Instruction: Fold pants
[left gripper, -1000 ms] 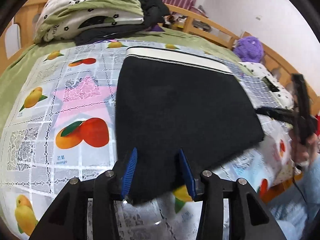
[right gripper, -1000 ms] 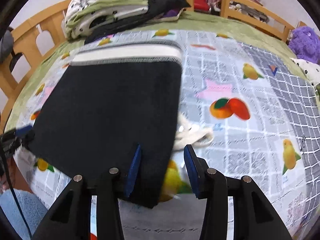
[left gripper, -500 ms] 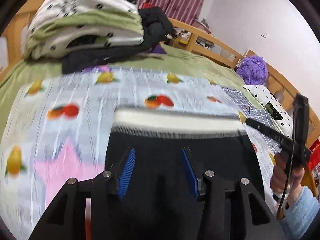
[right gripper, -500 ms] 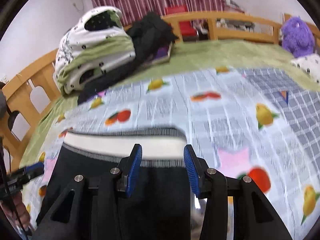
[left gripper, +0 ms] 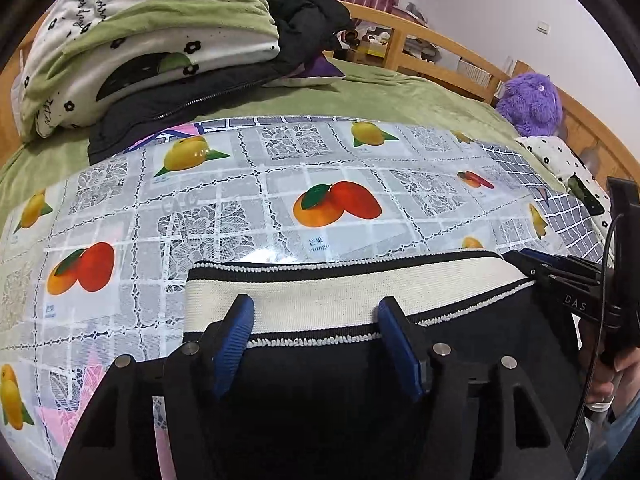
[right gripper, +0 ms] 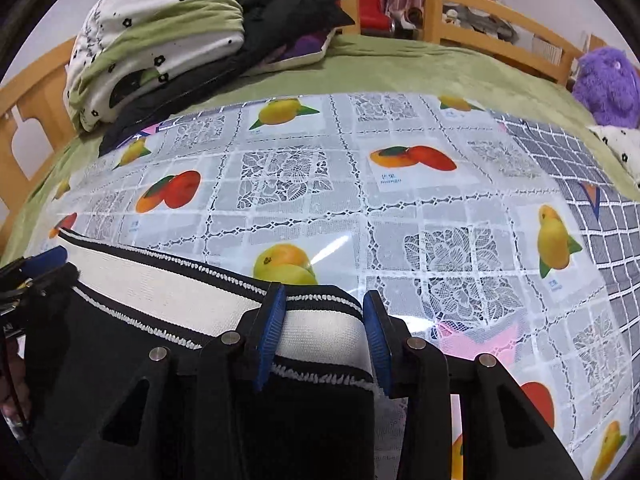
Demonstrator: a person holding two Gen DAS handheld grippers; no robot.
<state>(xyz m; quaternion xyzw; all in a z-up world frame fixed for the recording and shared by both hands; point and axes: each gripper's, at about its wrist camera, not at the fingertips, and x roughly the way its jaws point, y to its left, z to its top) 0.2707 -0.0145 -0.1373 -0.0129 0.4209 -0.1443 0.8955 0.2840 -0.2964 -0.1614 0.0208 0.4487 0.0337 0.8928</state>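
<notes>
Matt black knit pants [left gripper: 360, 384] with a ribbed cream waistband [left gripper: 344, 292] lie on a glossy plastic tablecloth [left gripper: 248, 216].

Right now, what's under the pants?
The pants lie on the fruit-print tablecloth, which shows on three sides of the cream waistband. Anything beneath the black fabric is covered. Both tongs sit over the waistband.

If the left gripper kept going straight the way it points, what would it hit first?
The left gripper has open jaws over the pants, with the white waistband between them. Straight ahead lies the fruit-print cloth, then probably the black jacket, though depth is unclear.
</notes>
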